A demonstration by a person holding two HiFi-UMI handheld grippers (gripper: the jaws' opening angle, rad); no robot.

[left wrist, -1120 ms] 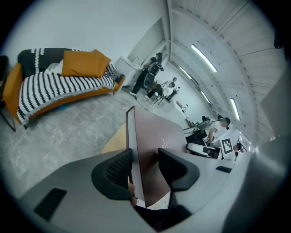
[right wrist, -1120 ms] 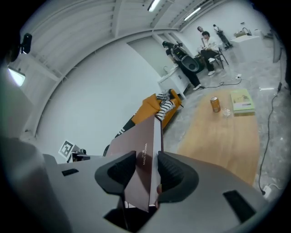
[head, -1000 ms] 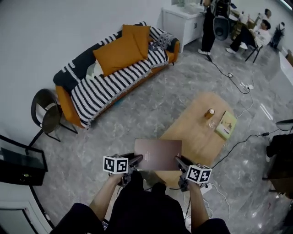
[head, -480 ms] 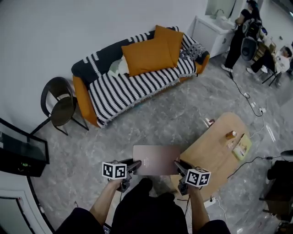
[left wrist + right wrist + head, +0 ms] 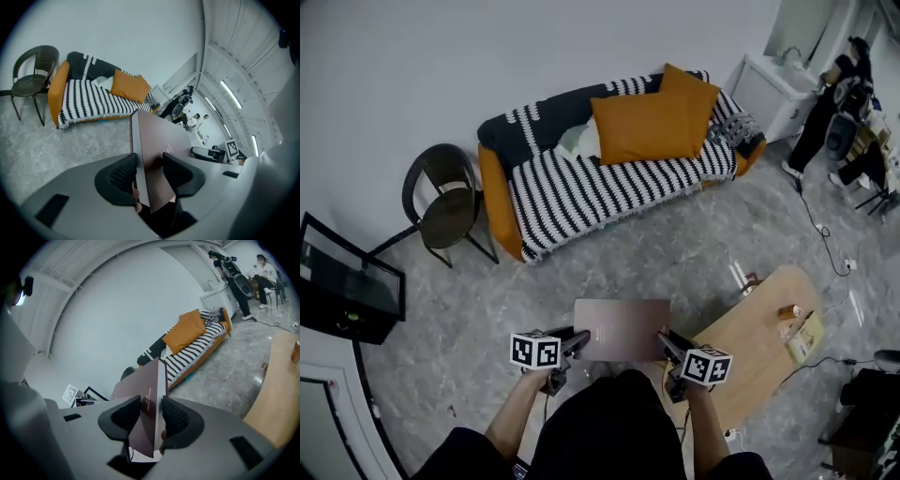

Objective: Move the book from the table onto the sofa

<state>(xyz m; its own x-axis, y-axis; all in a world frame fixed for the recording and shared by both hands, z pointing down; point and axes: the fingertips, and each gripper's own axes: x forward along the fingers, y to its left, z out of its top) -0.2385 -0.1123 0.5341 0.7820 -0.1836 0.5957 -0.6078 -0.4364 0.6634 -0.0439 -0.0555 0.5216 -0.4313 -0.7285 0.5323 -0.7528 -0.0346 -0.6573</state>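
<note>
The left tool (image 5: 579, 337) is clamped on the left edge of the brown book (image 5: 623, 326). The right tool (image 5: 664, 339) is clamped on the right edge. The book lies flat in the air between them, above the gray floor (image 5: 675, 253). The wooden bench (image 5: 759, 328) is just to the right. The striped sofa (image 5: 609, 183) with orange pillows (image 5: 652, 122) stands well apart, by the white wall (image 5: 441, 56).
</note>
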